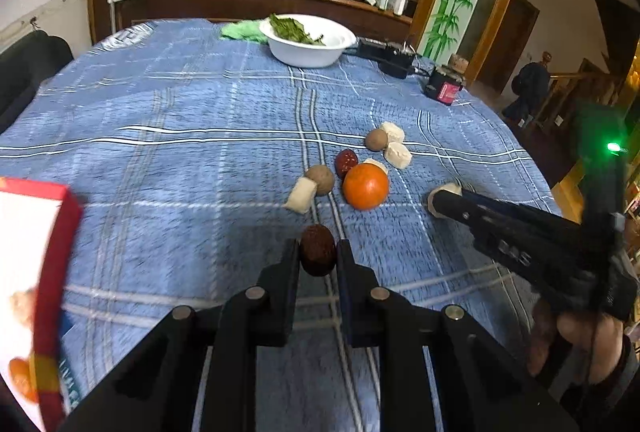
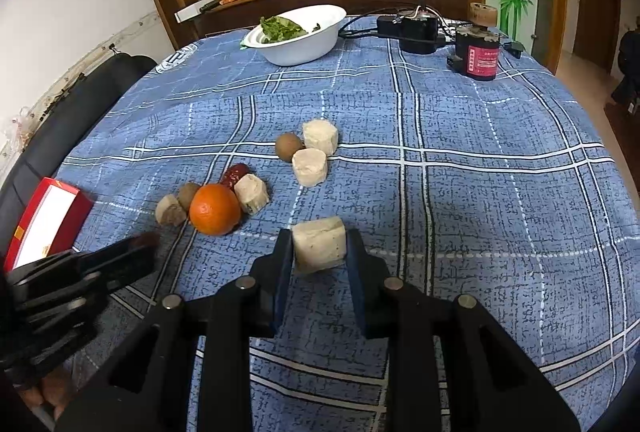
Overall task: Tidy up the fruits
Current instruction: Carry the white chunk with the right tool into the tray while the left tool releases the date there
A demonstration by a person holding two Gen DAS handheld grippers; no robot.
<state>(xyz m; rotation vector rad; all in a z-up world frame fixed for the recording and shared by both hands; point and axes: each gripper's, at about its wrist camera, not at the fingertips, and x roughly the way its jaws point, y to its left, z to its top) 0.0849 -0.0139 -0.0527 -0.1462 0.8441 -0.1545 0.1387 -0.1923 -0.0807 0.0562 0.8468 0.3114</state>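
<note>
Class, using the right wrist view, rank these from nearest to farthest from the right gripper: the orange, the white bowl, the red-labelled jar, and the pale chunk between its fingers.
1. Pale chunk, between the right gripper's fingers.
2. Orange, ahead and left.
3. Red-labelled jar, far right.
4. White bowl, far back, left of centre.
Jar and bowl are nearly level; their order is uncertain.

Our two handheld grippers, all matte black

Our left gripper (image 1: 318, 256) and right gripper (image 2: 319, 252) share one build: flat black fingers with dark blue inner pads (image 2: 282, 282), angular black linkage arms, and round silver pivot pins (image 1: 256, 292). At the right edge of the left wrist frame, bare skin of our hand (image 1: 576, 344) shows, and a green light (image 1: 612, 147) glows above it.
</note>
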